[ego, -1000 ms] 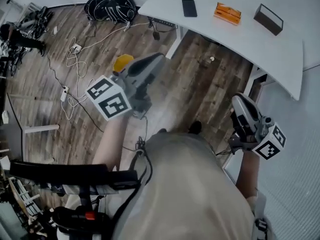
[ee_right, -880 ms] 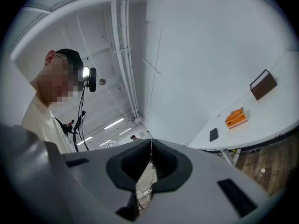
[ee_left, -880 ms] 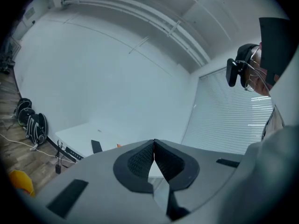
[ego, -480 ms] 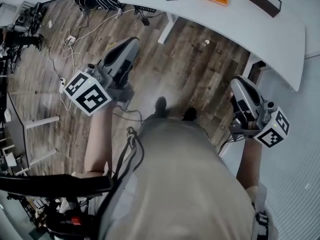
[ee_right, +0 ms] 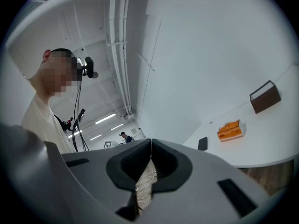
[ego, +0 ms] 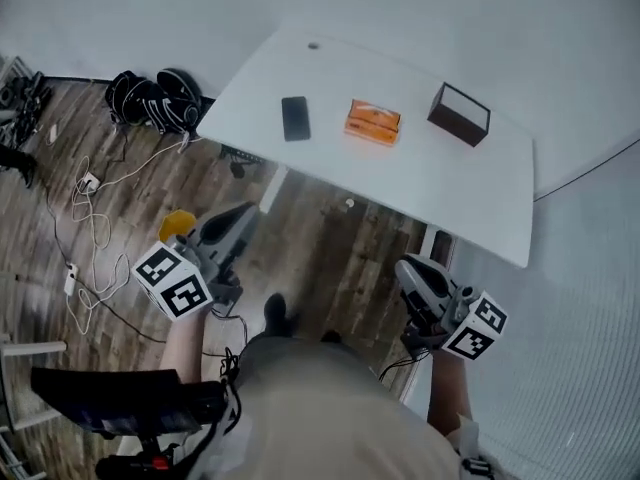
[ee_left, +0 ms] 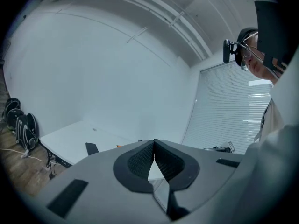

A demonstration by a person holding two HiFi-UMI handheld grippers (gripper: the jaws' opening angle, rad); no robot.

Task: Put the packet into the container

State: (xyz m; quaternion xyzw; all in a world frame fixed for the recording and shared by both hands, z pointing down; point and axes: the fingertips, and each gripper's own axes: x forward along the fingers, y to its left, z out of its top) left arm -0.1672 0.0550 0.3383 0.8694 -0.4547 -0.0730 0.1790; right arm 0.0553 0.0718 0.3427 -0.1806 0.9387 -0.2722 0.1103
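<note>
- A flat orange rectangular packet (ego: 372, 122) lies about midway along the top of the white, round-cornered table (ego: 420, 183). It is set between a black slab-shaped phone (ego: 295, 118) toward the table's left end and the dark brown open-topped box that serves as the container (ego: 459, 114) toward its right end. It touches neither.
- The packet's long axis runs along the table's length, roughly on the line from phone to container.
- Both grippers are held off the table, over the wood-plank floor (ego: 330, 258) short of the table's near edge. Nothing on the table is touched.
- The left gripper (ego: 243, 216) is held with its jaws pressed together and nothing gripped between them. It is placed off the table's left part, and in its own view the packet is almost wholly hidden behind the gripper body.
- The right gripper (ego: 410, 268) is likewise held with its jaws closed on nothing. It is placed off the table's right part, and from it the packet (ee_right: 230, 129) is seen in full, ahead and to the right, with the container (ee_right: 265, 97) beyond.
- The two grippers are judged about equally far from the packet, but the right one is thought better placed, since the container stands on its side of the table.
- The jaws would have to be opened and set across the packet's short dimension before a grasp.
</note>
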